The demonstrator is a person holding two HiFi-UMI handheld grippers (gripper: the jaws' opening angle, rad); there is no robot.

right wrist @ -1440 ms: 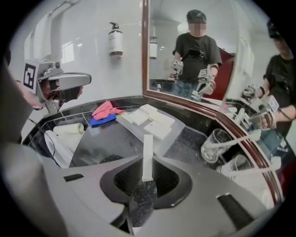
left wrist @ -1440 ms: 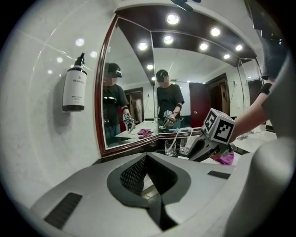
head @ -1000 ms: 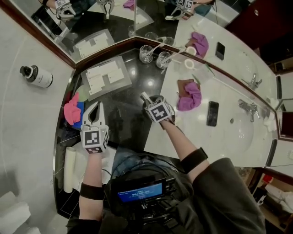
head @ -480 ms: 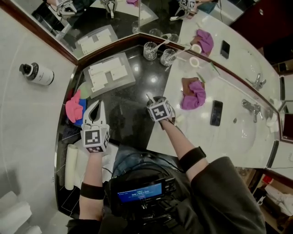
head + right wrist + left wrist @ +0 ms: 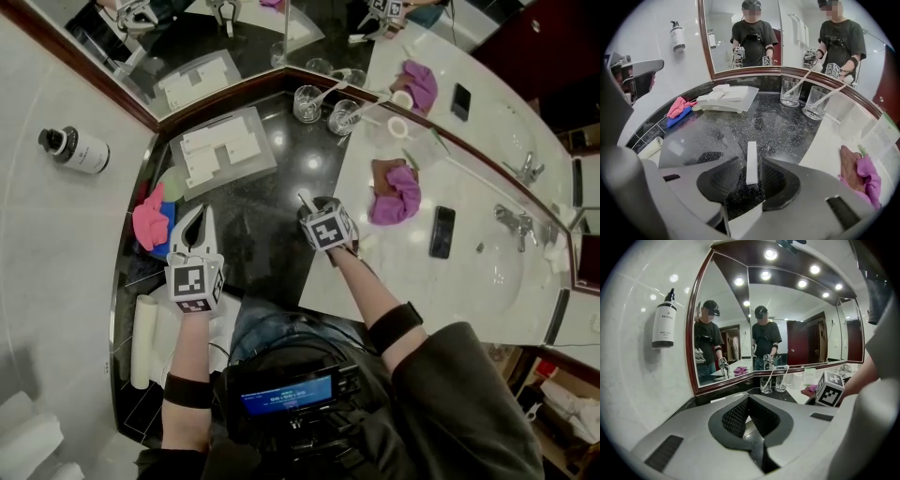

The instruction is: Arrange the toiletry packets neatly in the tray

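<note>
A long white toiletry packet lies on the black speckled counter between the jaws of my right gripper. Those jaws have just been opening, and the pads stand a little off the packet's sides. In the head view the right gripper points down at mid-counter, with the packet's end showing just past it. The flat grey tray sits at the back left near the mirror corner, with white packets in it. My left gripper hovers shut and empty at the counter's left.
Two glasses with toothbrushes stand at the back by the mirror. A pink and blue cloth lies at the left edge, a rolled white towel below it. A purple cloth and a phone lie on the white counter at the right.
The right gripper has dipped slightly toward the counter with the packet at its tips. The left gripper has kept its place.
</note>
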